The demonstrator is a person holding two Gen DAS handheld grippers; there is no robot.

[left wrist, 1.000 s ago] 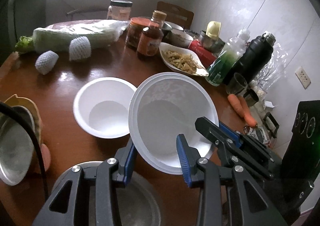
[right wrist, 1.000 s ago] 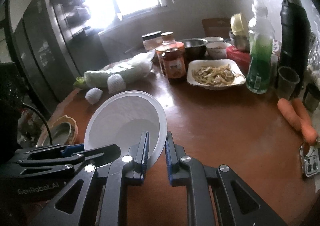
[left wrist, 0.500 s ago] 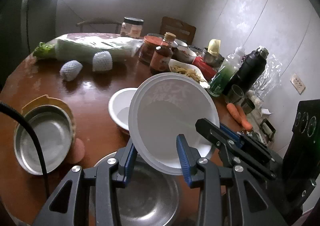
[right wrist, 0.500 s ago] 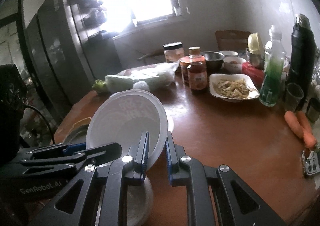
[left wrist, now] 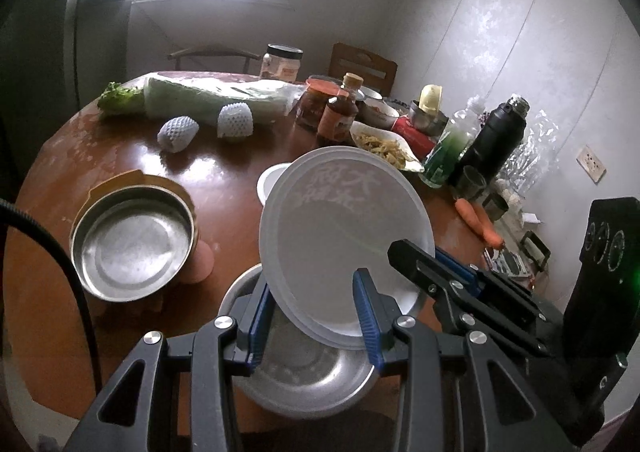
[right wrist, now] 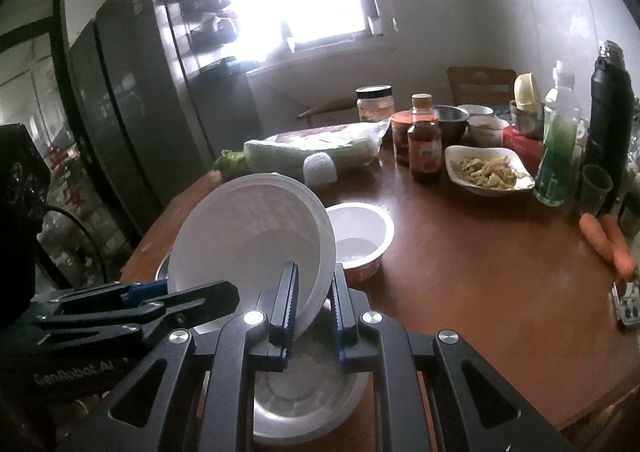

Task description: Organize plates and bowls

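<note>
Since a second ago the large white plastic bowl (left wrist: 346, 236) has been carried back from over the small white paper bowl (right wrist: 358, 238) and now hangs tilted, on edge, above the shallow round steel bowl (left wrist: 308, 380) at the near edge of the round brown wooden table (right wrist: 480, 272); the steel pan with a gold rim (left wrist: 132, 244), only half seen before, now shows whole to the left of that steel bowl. The right gripper (right wrist: 312, 298) pinches the white bowl's thin rim, jaws narrow, blue ridged pads on either face. The left gripper (left wrist: 310, 312) is spread wide about the bowl's lower edge; contact cannot be told. The white bowl is smooth and matte, with faint raised characters showing through. The small bowl sits just beyond the steel bowl.
</note>
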